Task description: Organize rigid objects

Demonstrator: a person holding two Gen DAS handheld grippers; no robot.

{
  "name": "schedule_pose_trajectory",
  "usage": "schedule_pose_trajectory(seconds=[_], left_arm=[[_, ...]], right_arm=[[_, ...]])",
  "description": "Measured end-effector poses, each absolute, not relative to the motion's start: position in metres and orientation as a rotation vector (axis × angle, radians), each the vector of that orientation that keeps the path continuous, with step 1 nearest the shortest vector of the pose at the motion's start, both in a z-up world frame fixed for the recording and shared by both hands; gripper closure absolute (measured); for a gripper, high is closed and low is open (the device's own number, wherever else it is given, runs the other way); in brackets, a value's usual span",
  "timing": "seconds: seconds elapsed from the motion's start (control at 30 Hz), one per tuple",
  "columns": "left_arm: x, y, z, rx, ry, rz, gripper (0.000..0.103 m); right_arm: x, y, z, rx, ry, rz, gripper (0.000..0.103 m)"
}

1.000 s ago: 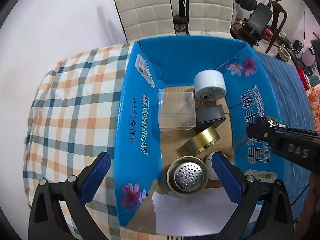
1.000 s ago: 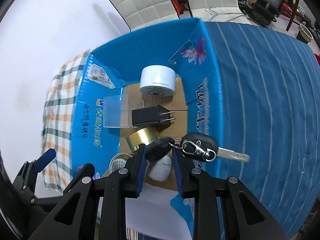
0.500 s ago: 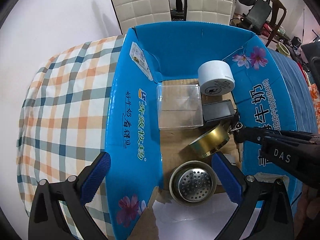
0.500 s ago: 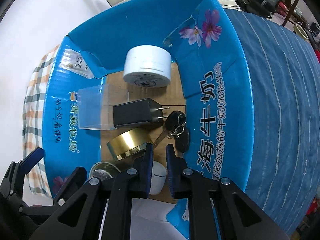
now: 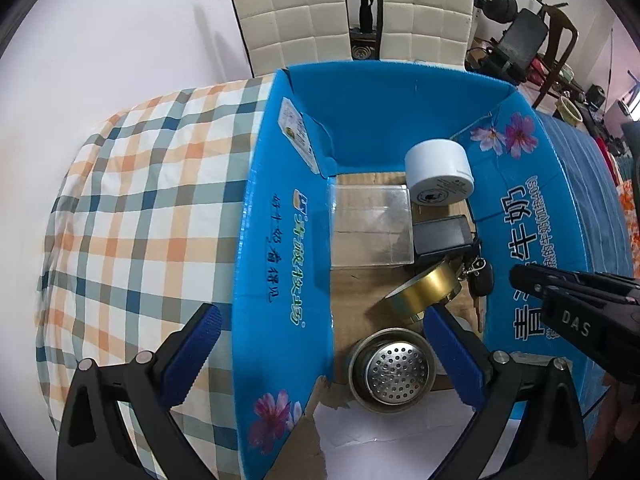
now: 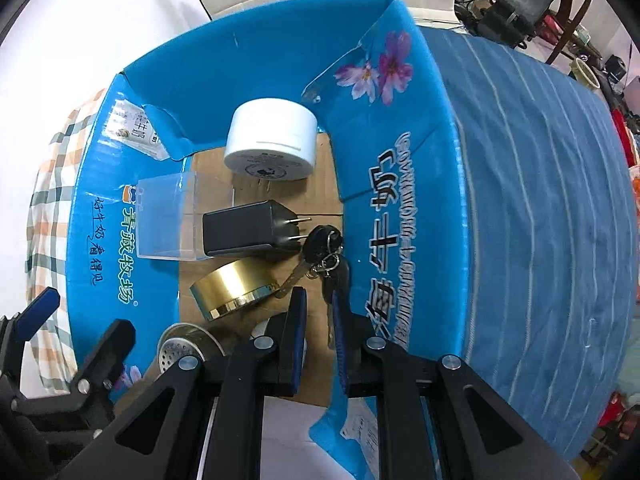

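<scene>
An open blue cardboard box (image 5: 280,248) (image 6: 404,208) holds a white round jar (image 5: 438,178) (image 6: 272,144), a clear plastic box (image 5: 370,228) (image 6: 168,216), a black charger (image 5: 440,236) (image 6: 244,228), a gold tin (image 5: 424,292) (image 6: 232,286), a metal strainer (image 5: 394,368) (image 6: 180,346) and a bunch of keys (image 5: 478,276) (image 6: 326,258). My left gripper (image 5: 320,356) is open, straddling the box's left wall. My right gripper (image 6: 318,332) (image 5: 520,278) has its jaws a narrow gap apart, empty, just above the keys lying on the box floor.
The box sits where a plaid cloth (image 5: 132,220) meets a blue striped cloth (image 6: 540,200). Two white chairs (image 5: 352,20) stand behind the table. White paper (image 5: 380,440) lies at the box's near end.
My right gripper carried the keys into the box, let them go on the floor beside the charger, and has drawn back slightly. The left gripper stayed open over the left wall.
</scene>
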State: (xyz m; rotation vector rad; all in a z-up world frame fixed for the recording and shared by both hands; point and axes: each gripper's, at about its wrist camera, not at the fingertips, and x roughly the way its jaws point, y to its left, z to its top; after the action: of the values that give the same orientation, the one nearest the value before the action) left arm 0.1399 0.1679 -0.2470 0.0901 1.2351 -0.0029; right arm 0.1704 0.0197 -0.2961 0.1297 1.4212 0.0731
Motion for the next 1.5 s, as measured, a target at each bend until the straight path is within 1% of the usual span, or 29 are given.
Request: schedule_pose_trajectory(seconds=[0.07,0.13,0.17,0.2,0.23,0.33,0.4,0.43,0.57,0.77,0.97,1.17,1.33,1.5], left_arm=[[0.138,0.169,-0.241,0.086,1.223,0.005,0.0],[0.136,0.17,-0.235,0.08,1.212,0.012,0.0],[0.134,0.171,-0.231,0.076,1.205,0.018,0.0],[0.133,0.171,-0.228,0.075,1.2,0.025,0.0],[0.131,0.172,-0.224,0.07,1.195,0.031,0.0],[0.125,0.176,-0.21,0.039,1.191,0.047,0.0],[0.118,0.176,-0.196,0.023,1.178,0.058,0.0],[0.113,0.176,-0.188,0.023,1.168,0.066,0.0],[0.095,0.168,-0.153,0.037,1.159,0.106,0.0],[0.055,0.152,-0.078,0.028,1.083,0.098,0.0],[0.025,0.138,-0.027,0.028,1.023,0.084,0.0],[-0.001,0.126,-0.002,0.004,1.006,0.059,0.0],[-0.015,0.119,0.01,0.01,0.983,0.066,0.0],[-0.018,0.118,0.014,0.024,0.95,0.09,0.0]], right_arm=[[0.168,0.017,-0.288,0.11,1.41,0.06,0.086],[0.166,0.016,-0.282,0.094,1.402,0.051,0.07],[0.163,0.014,-0.276,0.091,1.39,0.052,0.053],[0.16,0.012,-0.269,0.096,1.377,0.061,0.042],[0.157,0.01,-0.263,0.095,1.366,0.06,0.04],[0.148,0.009,-0.245,0.076,1.334,0.072,0.027],[0.142,0.006,-0.231,0.064,1.31,0.079,0.011],[0.138,0.003,-0.223,0.064,1.301,0.084,0.009],[0.118,-0.008,-0.185,0.063,1.246,0.104,0.009],[0.074,-0.025,-0.105,0.091,1.166,0.158,0.008],[0.034,-0.043,-0.043,0.151,1.121,0.218,0.008],[-0.002,-0.055,0.003,0.166,1.073,0.266,0.008],[-0.023,-0.065,0.023,0.174,1.053,0.28,0.008],[-0.034,-0.073,0.029,0.151,1.025,0.246,0.008]])
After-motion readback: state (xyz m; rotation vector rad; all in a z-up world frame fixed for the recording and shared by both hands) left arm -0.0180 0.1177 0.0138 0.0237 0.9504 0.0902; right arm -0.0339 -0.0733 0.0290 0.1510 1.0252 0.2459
